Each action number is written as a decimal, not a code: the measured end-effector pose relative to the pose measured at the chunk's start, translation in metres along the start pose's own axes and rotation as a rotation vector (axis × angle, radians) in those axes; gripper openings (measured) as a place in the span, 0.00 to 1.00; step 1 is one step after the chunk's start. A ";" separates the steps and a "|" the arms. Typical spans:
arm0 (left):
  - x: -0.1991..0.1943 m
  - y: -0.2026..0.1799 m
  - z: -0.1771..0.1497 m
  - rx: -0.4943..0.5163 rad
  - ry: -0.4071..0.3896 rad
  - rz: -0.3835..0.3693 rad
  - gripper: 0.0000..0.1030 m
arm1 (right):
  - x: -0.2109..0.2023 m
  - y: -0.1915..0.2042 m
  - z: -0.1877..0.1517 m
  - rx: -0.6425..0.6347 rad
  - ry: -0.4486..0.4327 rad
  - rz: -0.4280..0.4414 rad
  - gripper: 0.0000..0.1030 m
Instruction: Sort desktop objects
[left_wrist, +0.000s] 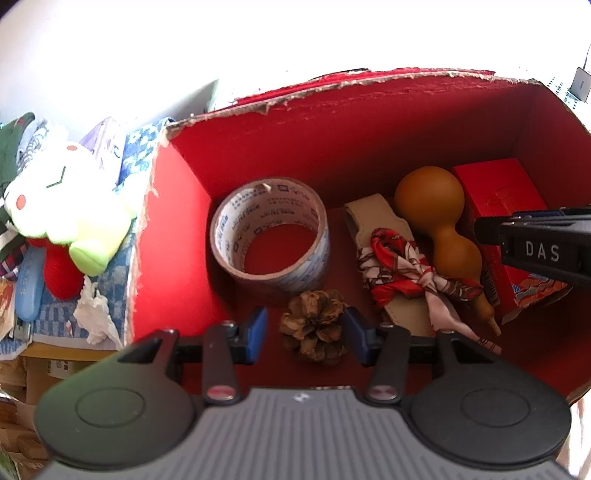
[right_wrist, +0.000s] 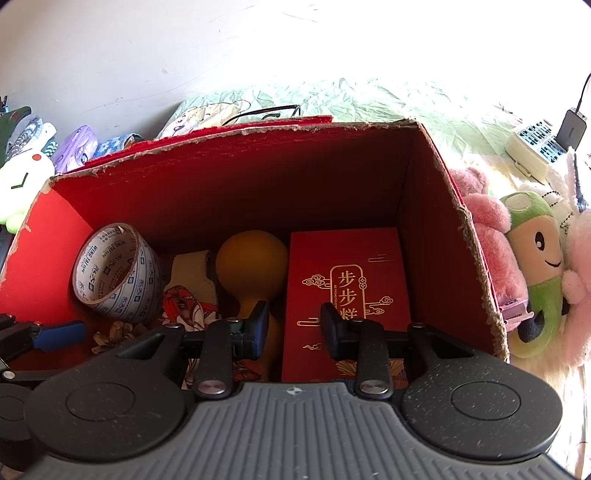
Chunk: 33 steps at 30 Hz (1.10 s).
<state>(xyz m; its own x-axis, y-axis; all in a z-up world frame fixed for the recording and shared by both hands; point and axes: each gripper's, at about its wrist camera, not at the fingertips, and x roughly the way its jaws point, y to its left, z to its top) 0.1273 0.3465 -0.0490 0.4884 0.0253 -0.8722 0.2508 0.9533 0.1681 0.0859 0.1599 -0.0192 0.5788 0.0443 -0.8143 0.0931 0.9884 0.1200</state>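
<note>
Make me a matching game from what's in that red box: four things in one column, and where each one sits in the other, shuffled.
Things:
1. tape roll
2. pine cone
3. gourd
4. scarf

Places:
A. tied around a cream strap
B. between the left jaws
C. beside the small red box
D. by the left wall of the big box

Pairs: 1-D, 2-B, 3-C, 4-A
</note>
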 end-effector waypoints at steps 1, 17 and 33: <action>0.000 0.000 0.000 0.001 0.000 0.001 0.52 | 0.000 0.000 0.000 0.000 -0.001 -0.002 0.32; -0.002 -0.001 0.000 0.010 -0.023 0.010 0.52 | -0.004 0.001 -0.003 -0.008 -0.036 -0.013 0.32; -0.060 0.006 0.012 -0.111 -0.148 0.065 0.83 | -0.037 -0.007 0.002 0.052 -0.080 0.028 0.34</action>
<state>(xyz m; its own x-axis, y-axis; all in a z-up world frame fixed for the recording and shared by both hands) 0.1094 0.3466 0.0098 0.6203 0.0513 -0.7827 0.1252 0.9786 0.1634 0.0650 0.1508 0.0109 0.6443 0.0579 -0.7626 0.1164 0.9781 0.1727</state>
